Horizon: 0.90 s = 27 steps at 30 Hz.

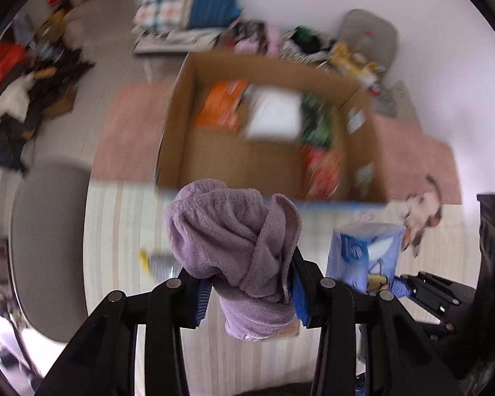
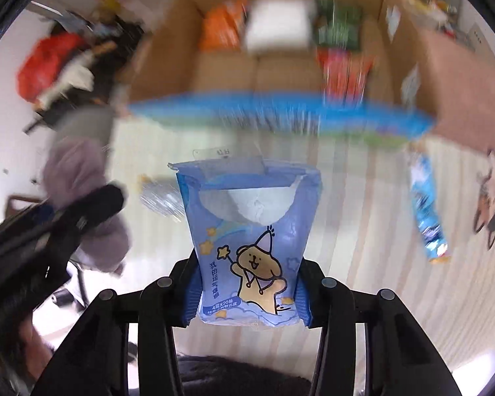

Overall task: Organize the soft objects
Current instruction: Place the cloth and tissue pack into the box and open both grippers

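My left gripper [image 1: 250, 292] is shut on a crumpled lilac towel [image 1: 234, 237] and holds it above a striped surface. My right gripper [image 2: 246, 292] is shut on a blue tissue pack [image 2: 247, 237] with a cartoon bear and white tissue showing at its top. The tissue pack also shows in the left wrist view [image 1: 363, 254], to the right of the towel. The towel and left gripper show at the left of the right wrist view [image 2: 79, 178]. An open cardboard box [image 1: 181, 125] stands just beyond, holding orange, white, green and red packs.
A blue snack packet [image 2: 427, 211] and a cat plush [image 1: 422, 214] lie on the striped surface [image 1: 122, 231] to the right. A grey round seat [image 1: 46, 231] stands left. Clothes are piled [image 1: 13, 89] at the far left. Pink mat [image 1: 132, 132] lies under the box.
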### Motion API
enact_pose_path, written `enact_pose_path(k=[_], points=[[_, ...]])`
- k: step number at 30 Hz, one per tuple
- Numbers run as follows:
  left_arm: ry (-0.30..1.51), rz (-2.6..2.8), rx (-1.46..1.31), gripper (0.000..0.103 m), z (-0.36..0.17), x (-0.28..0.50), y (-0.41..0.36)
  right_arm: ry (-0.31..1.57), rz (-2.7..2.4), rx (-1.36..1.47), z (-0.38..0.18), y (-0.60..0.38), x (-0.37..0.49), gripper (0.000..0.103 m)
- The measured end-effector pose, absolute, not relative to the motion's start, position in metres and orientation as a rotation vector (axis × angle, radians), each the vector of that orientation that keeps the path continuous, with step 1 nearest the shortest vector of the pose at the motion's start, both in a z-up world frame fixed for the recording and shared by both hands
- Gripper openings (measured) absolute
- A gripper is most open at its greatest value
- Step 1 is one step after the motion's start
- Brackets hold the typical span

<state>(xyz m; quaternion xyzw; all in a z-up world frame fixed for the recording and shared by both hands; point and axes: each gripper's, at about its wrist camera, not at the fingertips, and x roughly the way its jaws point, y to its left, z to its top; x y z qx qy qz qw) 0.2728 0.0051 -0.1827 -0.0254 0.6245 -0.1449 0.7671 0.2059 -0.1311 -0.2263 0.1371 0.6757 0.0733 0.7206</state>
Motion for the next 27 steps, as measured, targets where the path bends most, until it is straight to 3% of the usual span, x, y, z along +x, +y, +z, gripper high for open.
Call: enact_pose_path(k=[2,6,16,22,27], points=[[1.345,-0.345,-0.013,0.038,-0.174,0.303,-0.004,1.444,0.170,0.343,-0.195,-0.151,0.218,0.048],[1.410,-0.380,0.005,0.038,-0.194,0.364,-0.018,1.397,0.123,0.347,-0.192,-0.154,0.271,0.048],[1.802,-0.381,-0.030,0.038,-0.342,0.442,-0.043,1.544,0.023,0.353,-0.297,-0.164,0.356,0.048],[1.909,-0.375,-0.108,0.038,-0.382,0.451,-0.045,1.624,-0.010,0.351,-0.342,-0.163,0.372,0.048],[1.936,-0.343,-0.104,0.042,-0.386,0.452,-0.042,1.671,-0.024,0.329,-0.365,-0.160,0.381,0.049]])
